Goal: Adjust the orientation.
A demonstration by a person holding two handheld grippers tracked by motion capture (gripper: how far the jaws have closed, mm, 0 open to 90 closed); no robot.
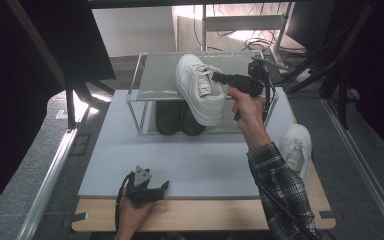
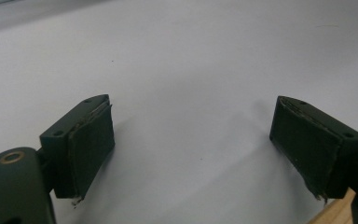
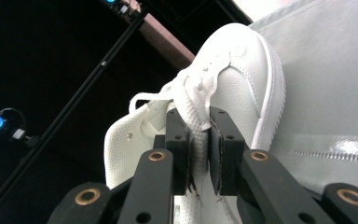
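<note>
A white sneaker [image 1: 198, 87] hangs tilted over the front of the top shelf of a small rack [image 1: 155, 75], toe toward the back. My right gripper [image 1: 216, 78] is shut on the sneaker's tongue and laces [image 3: 199, 122], its pads pinching the white fabric. A second white sneaker [image 1: 296, 149] lies on the table to the right of the rack. My left gripper [image 1: 161, 188] rests low near the table's front edge, its jaws wide open over the bare grey mat [image 2: 191, 93] with nothing between them.
A pair of dark shoes [image 1: 179, 118] stands on the rack's lower level. The grey mat [image 1: 195, 160] covers most of the wooden table [image 1: 205, 215]. Metal rails run along both sides, and cables and stands crowd the back right.
</note>
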